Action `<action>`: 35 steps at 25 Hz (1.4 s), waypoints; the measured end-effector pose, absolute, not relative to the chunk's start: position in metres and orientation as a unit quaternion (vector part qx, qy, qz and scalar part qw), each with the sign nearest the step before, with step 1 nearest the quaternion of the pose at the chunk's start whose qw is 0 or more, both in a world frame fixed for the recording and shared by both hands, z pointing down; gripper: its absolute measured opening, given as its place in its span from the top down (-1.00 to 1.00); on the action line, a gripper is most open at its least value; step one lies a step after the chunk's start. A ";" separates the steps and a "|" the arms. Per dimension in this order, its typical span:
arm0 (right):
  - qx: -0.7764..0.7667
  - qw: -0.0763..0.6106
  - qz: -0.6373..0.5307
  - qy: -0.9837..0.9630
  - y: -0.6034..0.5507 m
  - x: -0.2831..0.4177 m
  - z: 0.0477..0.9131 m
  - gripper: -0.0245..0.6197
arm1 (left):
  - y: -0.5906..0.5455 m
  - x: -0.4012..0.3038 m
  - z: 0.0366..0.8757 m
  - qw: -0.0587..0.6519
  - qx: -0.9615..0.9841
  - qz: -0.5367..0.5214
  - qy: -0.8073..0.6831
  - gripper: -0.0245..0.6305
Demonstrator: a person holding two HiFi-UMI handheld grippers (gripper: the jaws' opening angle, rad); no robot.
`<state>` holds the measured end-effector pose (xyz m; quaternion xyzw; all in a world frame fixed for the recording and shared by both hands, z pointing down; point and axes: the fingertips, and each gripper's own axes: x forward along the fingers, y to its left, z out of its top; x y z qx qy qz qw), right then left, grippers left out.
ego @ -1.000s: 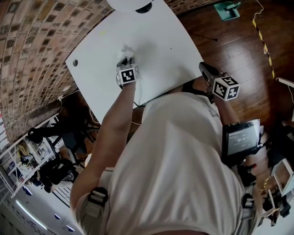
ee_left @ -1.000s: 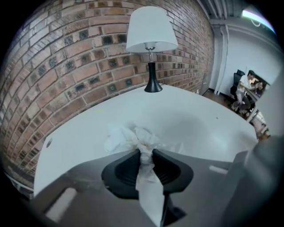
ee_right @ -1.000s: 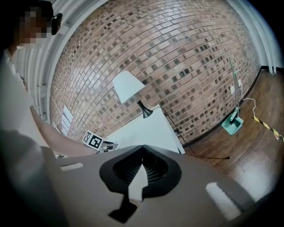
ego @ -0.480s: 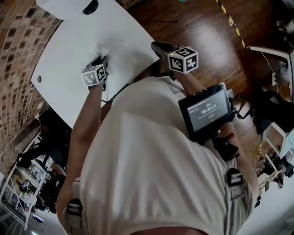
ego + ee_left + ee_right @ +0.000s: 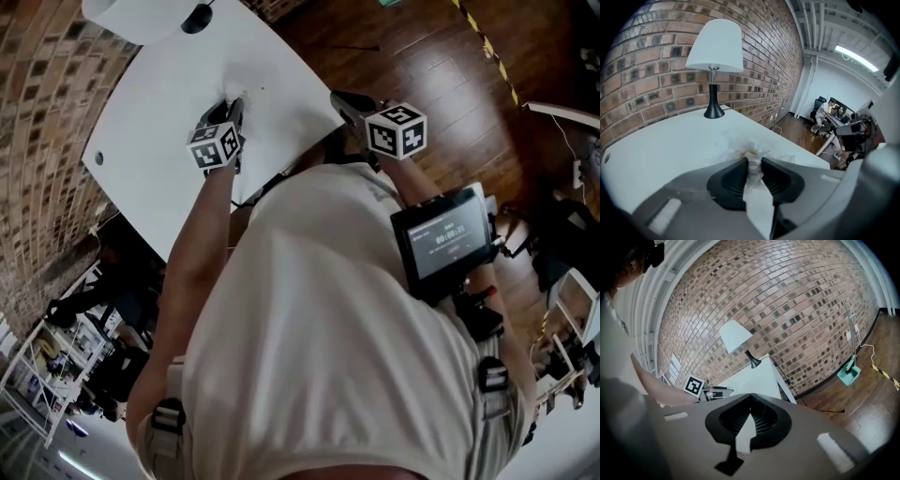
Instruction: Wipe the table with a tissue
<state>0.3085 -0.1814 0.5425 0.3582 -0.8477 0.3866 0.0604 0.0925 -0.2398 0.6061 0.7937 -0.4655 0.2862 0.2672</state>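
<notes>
Left gripper view: left gripper (image 5: 752, 163), jaws pinching one crumpled tissue (image 5: 751, 149); the wad bulges just ahead of the tips, touching the white table (image 5: 656, 145), its tail trailing back between the jaws. Bare tabletop lies ahead, toward the lamp (image 5: 714, 51). Right gripper (image 5: 751, 398): tips pressed together, nothing held, beside the table's edge. Judged: the wiping stroke falls to the left hand

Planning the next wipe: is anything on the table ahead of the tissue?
Only the lamp, at the table's far end. Between it and the tissue clamped in the left gripper, nothing visible stands in the way.
</notes>
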 end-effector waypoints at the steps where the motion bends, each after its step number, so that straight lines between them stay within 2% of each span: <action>1: 0.361 0.060 0.388 -0.846 -0.181 0.310 0.543 0.90 | -0.241 0.092 0.605 0.266 0.794 0.287 -0.466 0.64; 11: 0.369 0.052 0.392 -0.841 -0.182 0.310 0.543 0.90 | -0.254 0.062 0.601 0.256 0.775 0.310 -0.488 0.64; 18: 0.387 0.052 0.400 -0.829 -0.179 0.323 0.549 0.90 | -0.270 0.066 0.621 0.255 0.784 0.316 -0.469 0.63; 25: 0.407 0.051 0.406 -0.816 -0.175 0.336 0.553 0.90 | -0.278 0.087 0.625 0.221 0.796 0.353 -0.440 0.63; 35: 0.414 0.049 0.408 -0.812 -0.177 0.339 0.557 0.90 | -0.295 0.069 0.641 0.171 0.765 0.405 -0.471 0.65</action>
